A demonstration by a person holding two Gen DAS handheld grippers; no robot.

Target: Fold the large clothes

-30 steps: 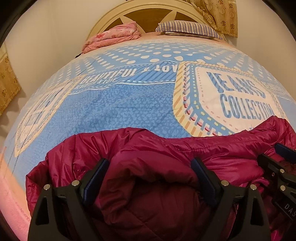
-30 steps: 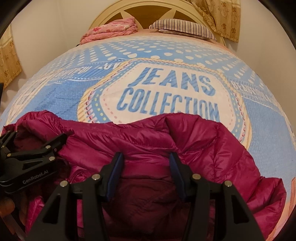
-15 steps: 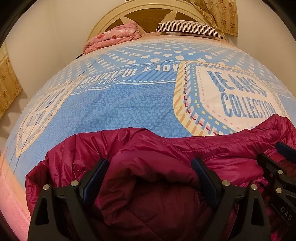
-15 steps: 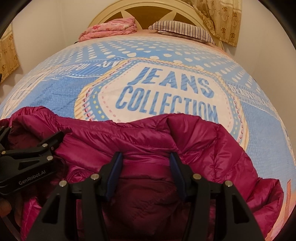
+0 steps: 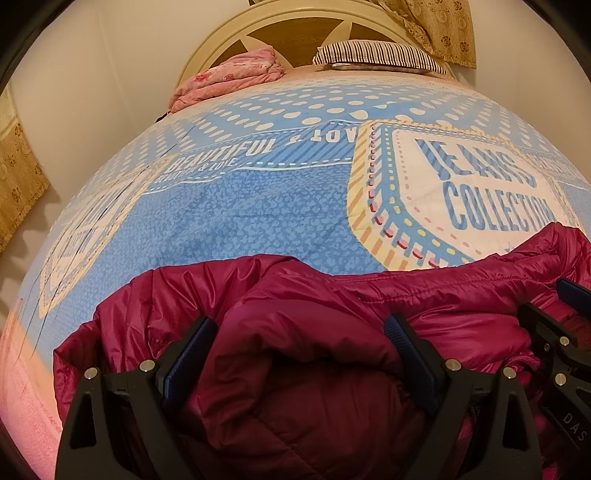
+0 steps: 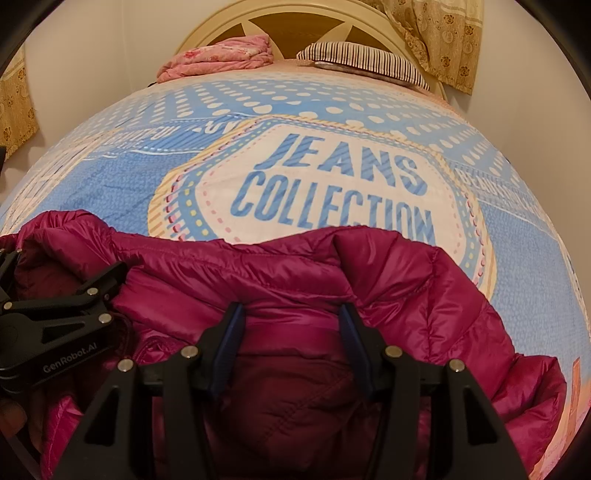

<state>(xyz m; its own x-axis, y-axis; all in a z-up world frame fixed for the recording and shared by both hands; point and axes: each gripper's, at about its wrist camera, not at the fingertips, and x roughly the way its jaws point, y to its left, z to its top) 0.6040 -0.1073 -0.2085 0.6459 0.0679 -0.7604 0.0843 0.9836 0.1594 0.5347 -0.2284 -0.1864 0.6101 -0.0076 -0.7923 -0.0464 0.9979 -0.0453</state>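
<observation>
A magenta puffer jacket [image 5: 443, 291] lies bunched at the near end of a bed, its padded edge running across both views. My left gripper [image 5: 299, 325] straddles a thick rolled fold on the jacket's left part, its blue pads pressing into the padding on both sides. My right gripper [image 6: 291, 310] is shut on a narrower band of the jacket [image 6: 424, 288] near its middle. Each gripper shows in the other's view: the right gripper [image 5: 554, 332] at the right edge, the left gripper [image 6: 74, 295] at the left edge. The jacket's near part is hidden under the gripper bodies.
The bedspread [image 6: 332, 192], blue with "JEANS COLLECTION" print, stretches flat beyond the jacket. At the headboard [image 5: 295, 29] lie a folded pink blanket [image 5: 229, 77] and a striped pillow [image 5: 376, 55]. Walls and floral curtains [image 6: 443, 37] flank the bed. A fingertip [image 6: 11, 417] shows lower left.
</observation>
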